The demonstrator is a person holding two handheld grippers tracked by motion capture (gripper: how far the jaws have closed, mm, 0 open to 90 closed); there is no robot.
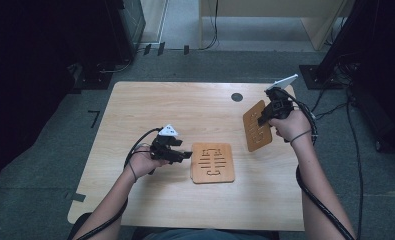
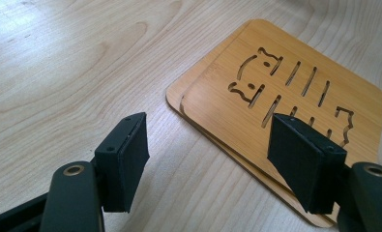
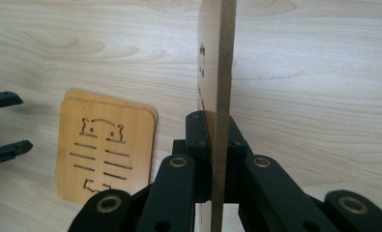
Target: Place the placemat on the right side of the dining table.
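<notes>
Holding a wooden coaster [image 1: 257, 127] upright and clear of the table [image 1: 135, 110], the right hand-held gripper [image 1: 267, 116] is clamped on the coaster's edge, near the table's far right corner. In the right gripper view the coaster [image 3: 221, 72] stands edge-on between the closed jaws. A stack of two more coasters [image 1: 213, 163] lies flat near the middle of the table, toward the near edge; the top one has a fish-bone pattern cut through it. The left hand-held gripper [image 1: 187, 155] sits just left of the stack, jaws partly open and empty, one jaw above the stack's [image 2: 285, 82] near edge.
</notes>
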